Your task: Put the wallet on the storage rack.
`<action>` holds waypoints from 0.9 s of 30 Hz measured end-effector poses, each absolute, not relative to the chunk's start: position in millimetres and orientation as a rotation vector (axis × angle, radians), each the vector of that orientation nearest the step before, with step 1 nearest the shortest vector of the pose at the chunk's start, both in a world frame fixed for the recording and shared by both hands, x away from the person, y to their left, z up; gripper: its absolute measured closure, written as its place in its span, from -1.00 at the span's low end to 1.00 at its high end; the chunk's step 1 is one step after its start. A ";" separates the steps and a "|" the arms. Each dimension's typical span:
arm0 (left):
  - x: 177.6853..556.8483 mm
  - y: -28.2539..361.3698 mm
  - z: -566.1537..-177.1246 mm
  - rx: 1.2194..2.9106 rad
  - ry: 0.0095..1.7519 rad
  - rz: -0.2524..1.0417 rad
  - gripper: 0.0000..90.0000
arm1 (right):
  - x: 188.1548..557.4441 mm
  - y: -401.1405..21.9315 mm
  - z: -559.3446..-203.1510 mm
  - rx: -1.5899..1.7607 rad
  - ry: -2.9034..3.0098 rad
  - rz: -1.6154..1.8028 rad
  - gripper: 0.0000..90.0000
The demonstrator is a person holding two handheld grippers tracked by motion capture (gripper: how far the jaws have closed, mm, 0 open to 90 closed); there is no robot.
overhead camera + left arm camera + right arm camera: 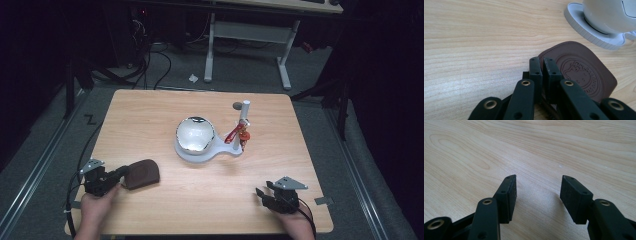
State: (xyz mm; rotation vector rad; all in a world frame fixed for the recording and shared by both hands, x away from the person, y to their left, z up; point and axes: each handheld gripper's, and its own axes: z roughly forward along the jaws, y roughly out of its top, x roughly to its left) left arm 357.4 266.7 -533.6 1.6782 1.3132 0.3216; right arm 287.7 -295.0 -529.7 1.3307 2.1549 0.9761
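Jaws of my left gripper [542, 65] sit pinched together on the near edge of the brown leather coaster [584, 72], which lies flat on the table [165, 115], near the white stand [200, 152] on its front-left side. That stand carries the shiny round bowl [195, 134] and a post [244, 120] with a red charm [236, 134]. My right gripper [261, 193] rests well to the front-right of the stand, its jaws spread apart over bare wood with nothing between them
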 end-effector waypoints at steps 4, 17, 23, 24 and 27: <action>353.1 265.2 -528.1 1.671 1.279 0.352 0.92 | 288.1 -296.4 -529.5 1.331 2.152 0.980 0.05; 338.4 251.5 -503.7 1.659 1.156 0.448 0.93 | 287.5 -297.6 -528.8 1.332 2.144 0.994 0.06; 332.3 242.7 -494.0 1.661 1.112 0.480 0.94 | 287.6 -297.6 -528.6 1.332 2.142 0.997 0.05; 331.5 241.8 -492.9 1.665 1.104 0.485 0.94 | 287.6 -297.4 -528.6 1.336 2.141 0.998 0.05; 330.0 240.2 -491.1 1.657 1.093 0.490 0.94 | 287.9 -297.0 -529.3 1.327 2.146 0.998 0.06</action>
